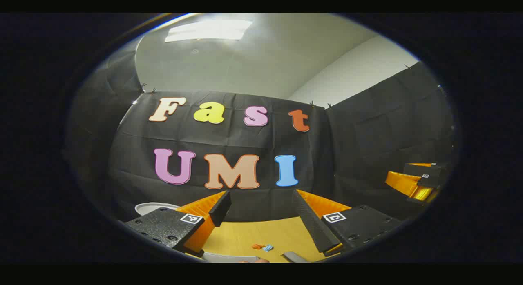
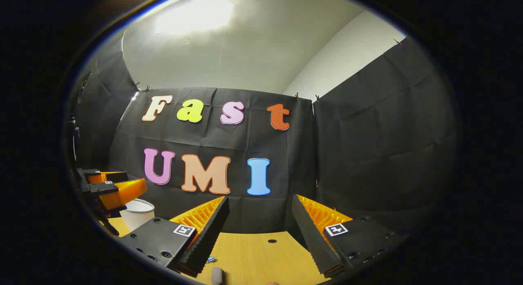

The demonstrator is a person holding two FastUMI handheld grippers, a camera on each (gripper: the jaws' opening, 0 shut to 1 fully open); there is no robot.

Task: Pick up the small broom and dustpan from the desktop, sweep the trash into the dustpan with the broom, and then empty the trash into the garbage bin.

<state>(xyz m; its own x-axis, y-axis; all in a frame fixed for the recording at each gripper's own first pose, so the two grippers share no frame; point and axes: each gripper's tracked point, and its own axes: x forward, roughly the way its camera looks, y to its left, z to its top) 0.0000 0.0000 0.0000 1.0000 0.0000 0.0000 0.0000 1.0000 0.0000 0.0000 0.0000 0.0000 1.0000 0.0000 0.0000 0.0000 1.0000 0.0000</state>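
In the left gripper view my left gripper (image 1: 261, 195) is open above the wooden desktop (image 1: 245, 234), with nothing between its fingers. Small orange and blue trash scraps (image 1: 262, 247) lie on the wood below it. A pale grey curved edge (image 1: 229, 257) and a grey strip (image 1: 292, 256) peek in at the bottom; I cannot tell whether they belong to the dustpan or the broom. In the right gripper view my right gripper (image 2: 260, 200) is open too, holding nothing. A blue scrap (image 2: 211, 259) and a whitish rounded tip (image 2: 216, 274) lie below it.
A white garbage bin (image 2: 137, 213) stands at the back left of the desktop, its rim (image 1: 153, 207) behind my left finger. The right gripper (image 1: 416, 181) hangs off to the right, the left gripper (image 2: 110, 187) to the left. A small hole (image 2: 271, 241) marks the wood.
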